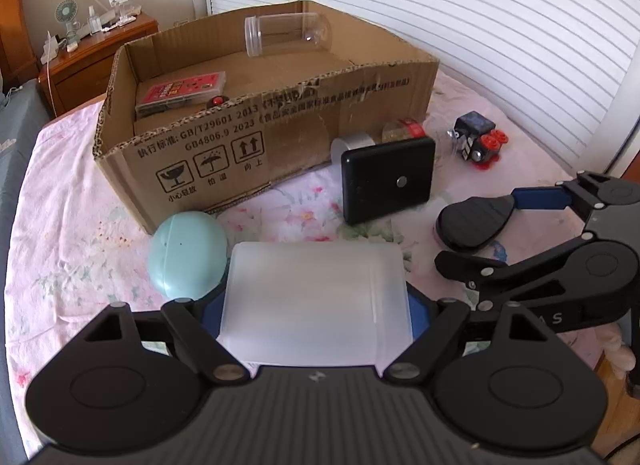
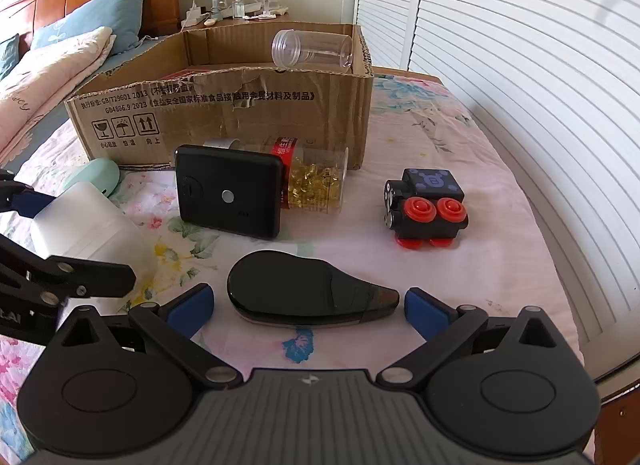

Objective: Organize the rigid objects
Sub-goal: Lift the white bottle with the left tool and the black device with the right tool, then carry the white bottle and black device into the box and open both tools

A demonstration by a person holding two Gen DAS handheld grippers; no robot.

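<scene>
My left gripper (image 1: 316, 317) is shut on a frosted white plastic box (image 1: 316, 305), which also shows in the right wrist view (image 2: 86, 221). My right gripper (image 2: 308, 305) is open, its blue fingers on either side of a black teardrop-shaped case (image 2: 308, 293) that lies on the bed; the case also shows in the left wrist view (image 1: 474, 221). An open cardboard box (image 1: 280, 121) stands behind, with a clear jar (image 1: 288, 35) and a red card pack (image 1: 180, 93) inside.
On the floral sheet lie a black rectangular case (image 2: 230, 195), a bottle of yellow capsules (image 2: 312, 181), a black toy with red wheels (image 2: 426, 207) and a mint-green egg-shaped case (image 1: 186, 253). A wooden nightstand (image 1: 92, 53) stands at the back left, white shutters at the right.
</scene>
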